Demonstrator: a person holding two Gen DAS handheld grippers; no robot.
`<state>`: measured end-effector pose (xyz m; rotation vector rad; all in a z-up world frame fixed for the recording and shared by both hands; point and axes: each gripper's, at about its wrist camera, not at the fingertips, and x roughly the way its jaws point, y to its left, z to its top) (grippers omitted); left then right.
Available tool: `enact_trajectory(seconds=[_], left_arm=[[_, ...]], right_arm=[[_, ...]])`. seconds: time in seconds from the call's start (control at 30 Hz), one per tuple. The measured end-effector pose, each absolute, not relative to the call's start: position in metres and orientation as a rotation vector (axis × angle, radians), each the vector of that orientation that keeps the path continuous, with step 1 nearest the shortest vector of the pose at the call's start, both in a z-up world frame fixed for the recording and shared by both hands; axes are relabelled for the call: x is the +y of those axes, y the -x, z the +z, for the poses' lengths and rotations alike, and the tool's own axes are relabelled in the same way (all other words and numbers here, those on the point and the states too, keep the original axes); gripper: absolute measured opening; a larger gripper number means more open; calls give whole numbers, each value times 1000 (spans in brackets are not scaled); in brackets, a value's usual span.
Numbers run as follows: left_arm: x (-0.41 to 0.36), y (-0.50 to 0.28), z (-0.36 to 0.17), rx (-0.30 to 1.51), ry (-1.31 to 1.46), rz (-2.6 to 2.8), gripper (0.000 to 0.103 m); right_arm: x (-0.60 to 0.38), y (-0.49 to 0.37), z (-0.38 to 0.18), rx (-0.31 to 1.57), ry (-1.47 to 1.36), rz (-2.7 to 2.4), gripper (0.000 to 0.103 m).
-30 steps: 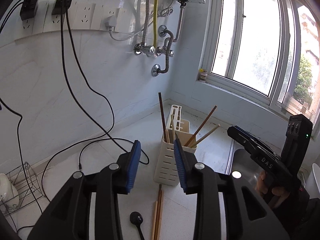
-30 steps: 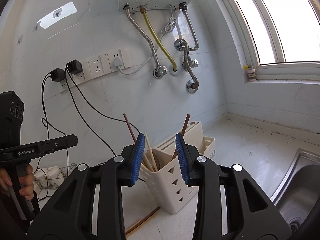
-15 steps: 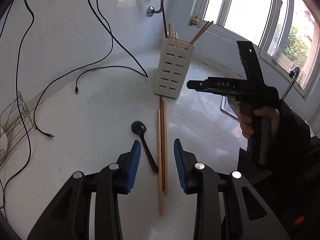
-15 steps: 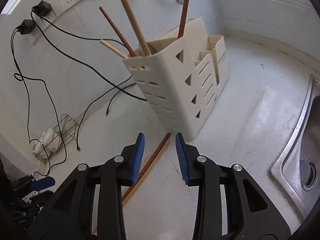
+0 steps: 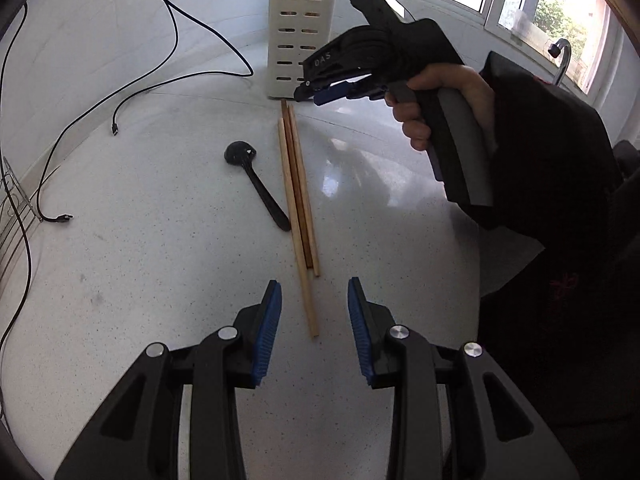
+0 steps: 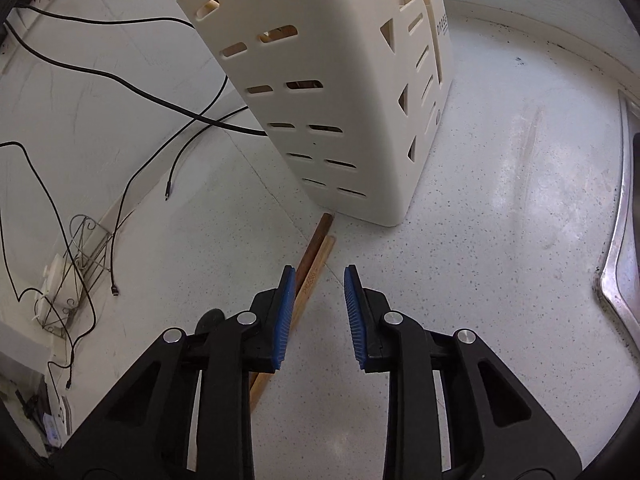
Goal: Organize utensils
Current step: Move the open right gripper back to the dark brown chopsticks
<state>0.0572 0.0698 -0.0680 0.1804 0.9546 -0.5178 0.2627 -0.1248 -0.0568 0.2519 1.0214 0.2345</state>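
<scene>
We see 3 wooden chopsticks (image 5: 298, 184) lying flat on the speckled counter, side by side and touching, the middle one darker brown; their far ends nearly reach the holder. Left of them lies a black spoon (image 5: 256, 184), bowl far, handle end almost against them. The cream slotted utensil holder (image 6: 336, 92) stands upright, several chopsticks inside.

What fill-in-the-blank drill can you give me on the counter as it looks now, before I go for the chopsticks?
1. The spoon lying beside the chopsticks is ____ in colour.
2. The far ends of the chopsticks point toward the ____.
3. The left gripper holds ____ between its pads.
4. The right gripper has its jaws closing over the bare ____.

Missing words: black; holder; nothing; counter
</scene>
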Motion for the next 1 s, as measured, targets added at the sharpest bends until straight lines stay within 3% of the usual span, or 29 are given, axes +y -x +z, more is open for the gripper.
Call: enact_trajectory(seconds=[0.33,0.5,1.0], left_arm=[[68,-52,-73,959,-242,-541,32],[64,-56,-79,995,-264,-559,16],[86,-69,-79,1031,-261,-486,15]], right_arm=[[-80,-277,-69,1051,-24,121,16],[-66,-280,-71,1031,50,93,16],[-95,-279,-73,1057,-51,133,11]])
